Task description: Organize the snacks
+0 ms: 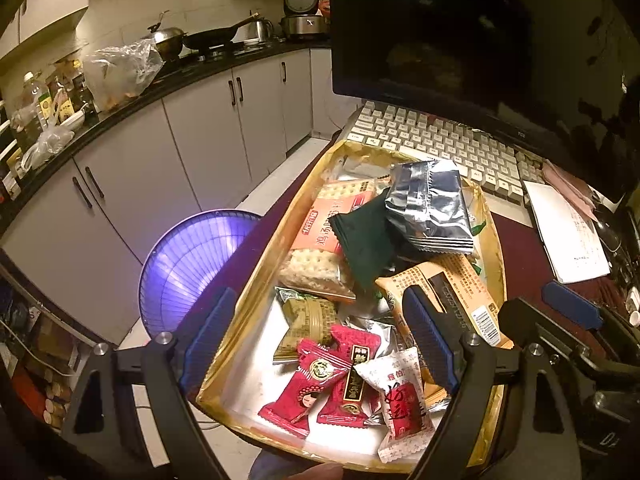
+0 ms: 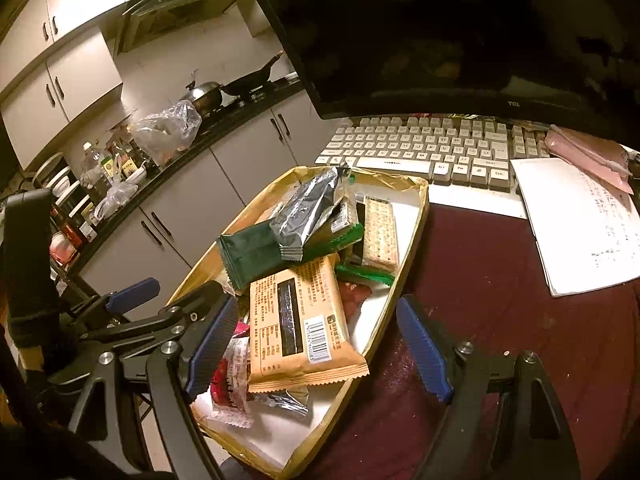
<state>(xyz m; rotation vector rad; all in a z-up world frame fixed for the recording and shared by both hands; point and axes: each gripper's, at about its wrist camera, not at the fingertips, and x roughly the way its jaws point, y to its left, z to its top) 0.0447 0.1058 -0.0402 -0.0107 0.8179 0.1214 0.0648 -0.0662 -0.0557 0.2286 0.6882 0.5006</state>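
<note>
The snacks sit heaped in a shallow gold-rimmed tray at the near left corner of the dark red counter, in front of a keyboard and monitor. Both sets of tongs hang released and grasp nothing: the left tongs straddle the tray's near end, with the left finger outside the tray's left rim and the right finger over the packets; the right tongs straddle the tray's right rim, one finger over the snacks, the other over bare counter.

The relation that matters is the orange barcode packet. It lies straight ahead of the right tongs, between their open fingers, with its long axis running away from them toward the keyboard, so the jaws already stand across its short width. The left tongs meet the same packet only at their right finger, and are better placed for the small red sweets and white-and-red sweet between their tips (likely the easier pick for that side).

The left view shows the red sweets, a green-gold sweet and the cracker pack with its orange label in full. The right view hides most of these under the orange packet, but shows the silver bag resting on the dark green bag, an upright cracker sleeve and papers lying beyond the tray on the counter
</note>
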